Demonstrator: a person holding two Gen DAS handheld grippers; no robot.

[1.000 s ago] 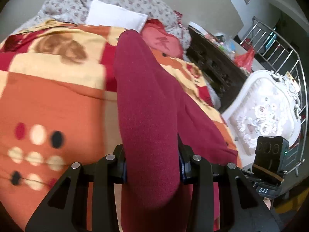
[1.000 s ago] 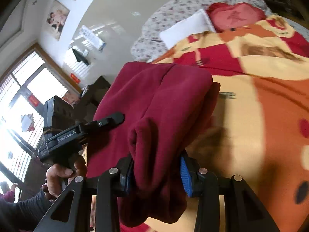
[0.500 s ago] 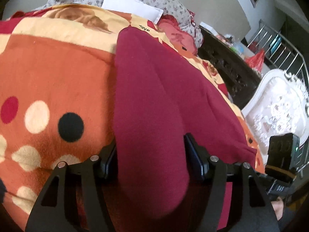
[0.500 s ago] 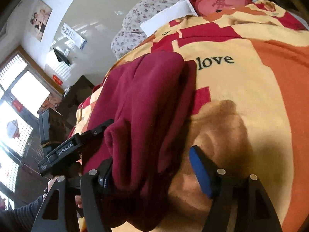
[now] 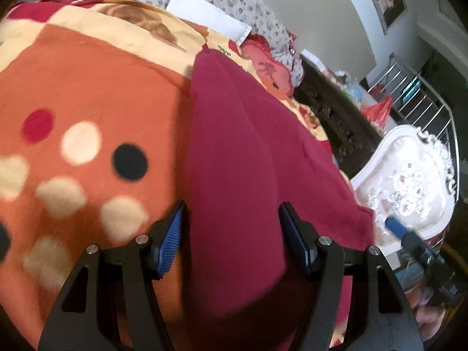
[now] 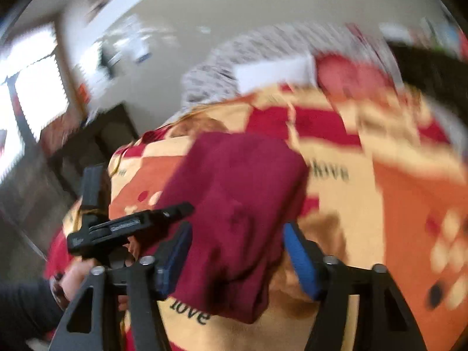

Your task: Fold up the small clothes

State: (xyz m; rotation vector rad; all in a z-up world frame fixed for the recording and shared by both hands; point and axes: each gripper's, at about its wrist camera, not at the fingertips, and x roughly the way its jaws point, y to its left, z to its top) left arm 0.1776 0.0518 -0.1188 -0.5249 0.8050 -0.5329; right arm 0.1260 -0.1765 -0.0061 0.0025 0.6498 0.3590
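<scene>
A dark red garment (image 5: 248, 161) lies folded on the orange and yellow blanket (image 5: 87, 93). In the left wrist view my left gripper (image 5: 231, 234) is open, its blue pads on either side of the garment's near end without pinching it. In the blurred right wrist view the garment (image 6: 234, 204) lies flat and my right gripper (image 6: 237, 251) is open, its pads (image 6: 301, 257) apart around the near edge. The left gripper (image 6: 131, 225) shows there at the garment's left side. The right gripper's blue tip (image 5: 395, 225) shows beyond the garment's right edge.
Pillows: a white one (image 5: 204, 17), a floral one (image 5: 234, 0) and a red one (image 5: 263, 58) lie at the bed's head. A dark wooden cabinet (image 5: 336, 117), a white ornate headboard piece (image 5: 409, 181) and a metal rack (image 5: 424, 93) stand to the right. A bright window (image 6: 35, 82) is on the left.
Both grippers have opened and let go of the red garment, which has come down from hanging to lie on the blanket. The right gripper has pulled back and is moving fast.
</scene>
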